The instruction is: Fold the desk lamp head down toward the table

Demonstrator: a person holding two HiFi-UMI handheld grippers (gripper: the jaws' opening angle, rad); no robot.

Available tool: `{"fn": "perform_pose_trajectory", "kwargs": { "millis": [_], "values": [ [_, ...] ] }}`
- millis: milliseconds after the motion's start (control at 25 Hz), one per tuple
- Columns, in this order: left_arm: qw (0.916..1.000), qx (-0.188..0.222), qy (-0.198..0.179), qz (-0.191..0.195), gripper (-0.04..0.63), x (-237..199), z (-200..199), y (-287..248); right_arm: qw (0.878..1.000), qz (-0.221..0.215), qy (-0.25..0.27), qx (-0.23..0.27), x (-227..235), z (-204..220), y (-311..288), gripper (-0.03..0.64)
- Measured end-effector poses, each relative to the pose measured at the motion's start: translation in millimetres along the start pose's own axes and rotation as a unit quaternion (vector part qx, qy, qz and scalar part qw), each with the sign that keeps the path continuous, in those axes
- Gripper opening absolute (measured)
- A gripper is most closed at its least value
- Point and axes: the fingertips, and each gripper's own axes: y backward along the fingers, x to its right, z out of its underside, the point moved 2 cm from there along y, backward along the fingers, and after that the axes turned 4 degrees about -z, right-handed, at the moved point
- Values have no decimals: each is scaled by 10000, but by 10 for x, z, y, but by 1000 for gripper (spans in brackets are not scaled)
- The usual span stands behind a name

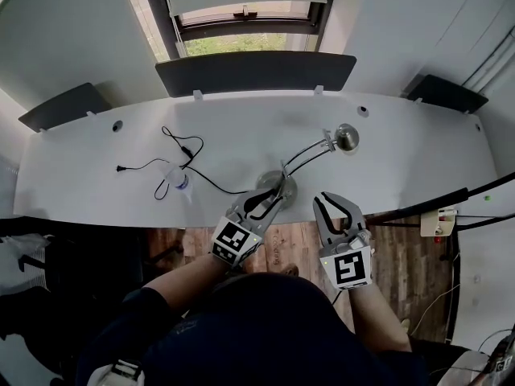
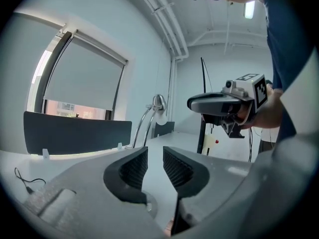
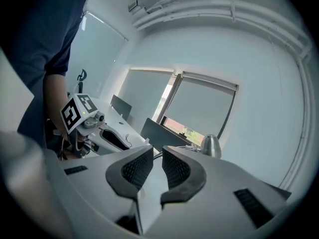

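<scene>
Chrome lamp (image 1: 310,156) stands before me near the tabletop's (image 1: 241,131) front edge; round base (image 1: 279,186); twin curved rods (image 1: 302,159) rise rightward; dome head (image 1: 347,137) raised, not folded.

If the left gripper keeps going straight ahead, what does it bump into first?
Probably the desk lamp: its bent metal stem rises just beyond the left gripper, whose jaws stand open and empty. Depth is hard to judge, though.

Dark divider panel (image 1: 256,72), window (image 1: 241,43) behind
</scene>
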Motion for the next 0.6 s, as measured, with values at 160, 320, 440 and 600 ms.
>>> {"fn": "perform_pose_trajectory", "kwargs": {
  "millis": [160, 320, 440, 600],
  "values": [
    [9998, -199, 9, 50, 108, -88, 136, -114, 9986, 173, 356, -337, 91, 20, -90, 100],
    [9993, -358, -90, 65, 131, -183, 276, -261, 9944, 415, 669, -711, 262, 43, -191, 127],
    [9993, -348, -139, 78, 143, -248, 332, -346, 9883, 545, 1068, -945, 366, 27, -265, 149],
    [9988, -477, -100, 65, 153, -299, 422, -461, 9769, 630, 1548, -1332, 492, 58, -368, 167]
  ]
}}
